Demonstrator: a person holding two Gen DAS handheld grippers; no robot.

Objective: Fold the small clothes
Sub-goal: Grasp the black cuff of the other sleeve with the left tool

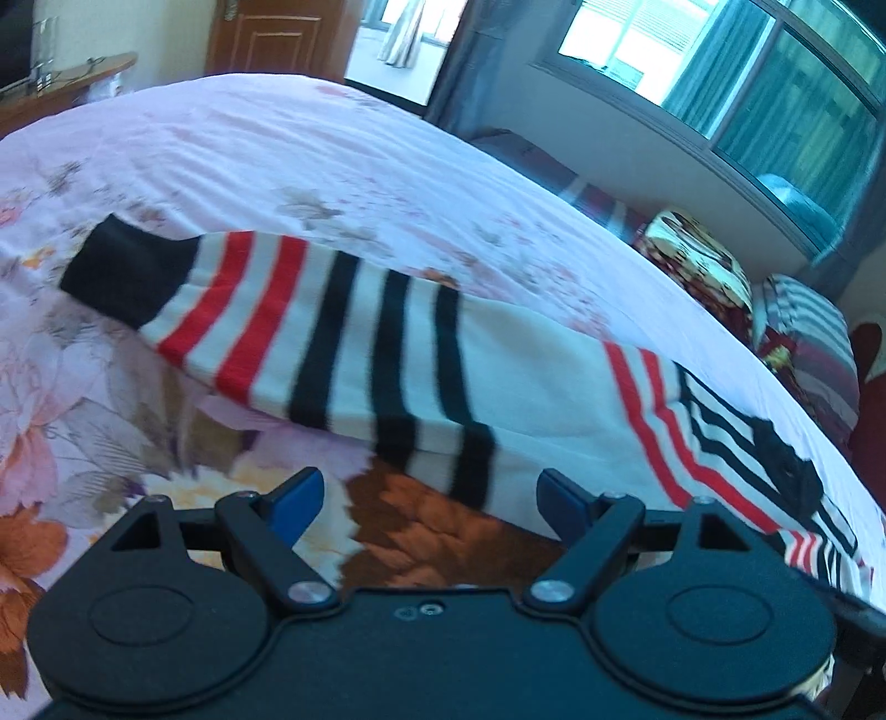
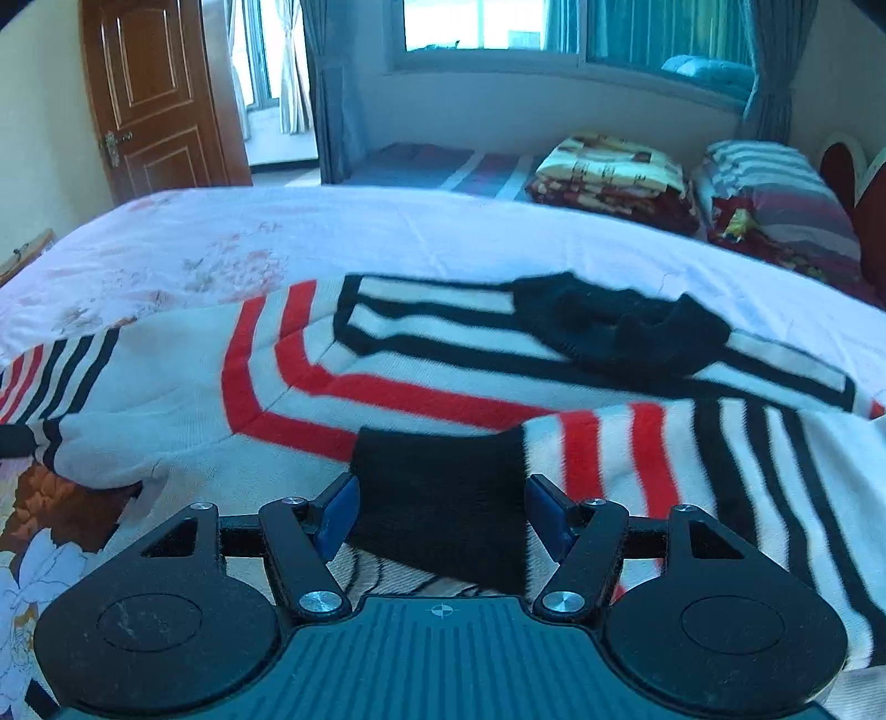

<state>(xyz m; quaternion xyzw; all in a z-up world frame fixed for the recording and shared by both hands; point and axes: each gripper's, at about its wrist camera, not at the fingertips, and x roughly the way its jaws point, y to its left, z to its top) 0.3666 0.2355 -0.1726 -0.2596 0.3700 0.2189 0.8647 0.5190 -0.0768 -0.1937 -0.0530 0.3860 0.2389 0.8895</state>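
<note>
A small white sweater (image 2: 166,410) with red and black stripes lies on the floral bed cover (image 2: 221,238). In the left wrist view one sleeve (image 1: 332,332) stretches left, ending in a black cuff (image 1: 122,271). My left gripper (image 1: 429,498) is open just in front of that sleeve's lower edge, holding nothing. In the right wrist view the other sleeve (image 2: 664,471) is folded across the body, and its black cuff (image 2: 443,498) lies between the open fingers of my right gripper (image 2: 443,512). The black collar (image 2: 620,327) is behind.
Folded blankets (image 2: 609,177) and a striped pillow (image 2: 775,194) lie on a second bed behind. A wooden door (image 2: 155,94) stands at the back left and a window (image 2: 498,27) with curtains at the back. A wooden shelf (image 1: 72,83) is left of the bed.
</note>
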